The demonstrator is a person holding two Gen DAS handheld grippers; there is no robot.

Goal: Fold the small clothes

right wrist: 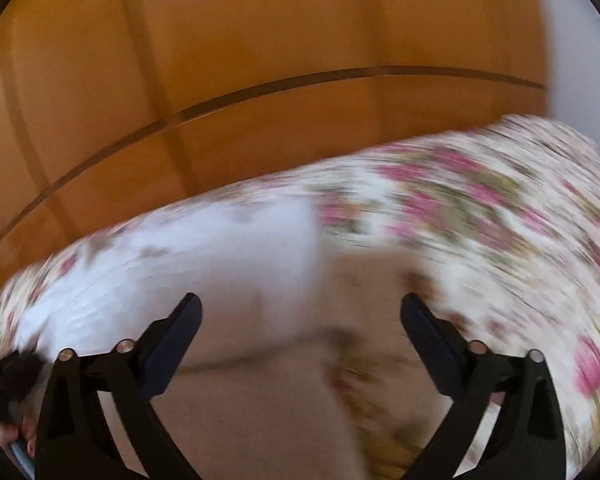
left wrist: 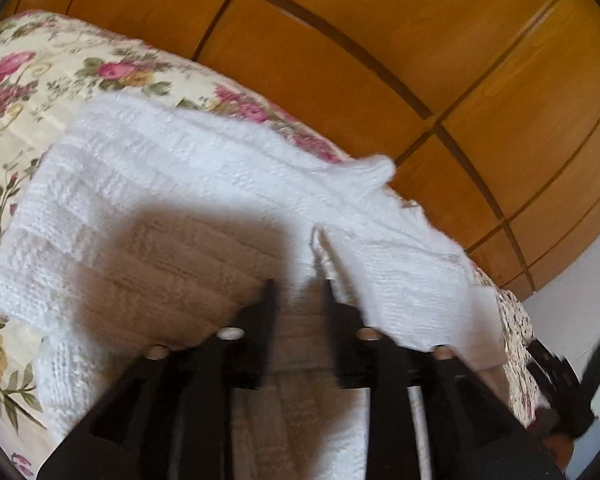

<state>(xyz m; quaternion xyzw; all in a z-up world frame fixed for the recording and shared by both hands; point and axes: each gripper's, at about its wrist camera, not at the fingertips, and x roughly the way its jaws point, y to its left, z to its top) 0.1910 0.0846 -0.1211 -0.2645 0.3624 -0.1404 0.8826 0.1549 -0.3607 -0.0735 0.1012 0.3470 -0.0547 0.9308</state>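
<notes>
A white chunky-knit baby garment [left wrist: 172, 200] is lying spread on a bed covered by a cream quilt printed with pink roses and green leaves [left wrist: 24, 92], with orange-brown wooden wardrobe panels crossed by dark grooves [left wrist: 380, 48] standing just behind the bed. The left gripper [left wrist: 298, 284] is hovering low over the knit, its black fingers [left wrist: 269, 300] drawn near each other with a narrow gap showing between them; a raised fold of the garment is lying against the right-side finger, though whether it is pinched cannot be told. The gripper's shadow is falling across the wool. The right gripper [right wrist: 300, 308] is hanging over the same bed with its fingers [right wrist: 182, 328] spread wide apart and holding nothing, the picture smeared by motion. The white garment [right wrist: 188, 264] is lying ahead and to its left, the flowered quilt [right wrist: 500, 220] to its right.
</notes>
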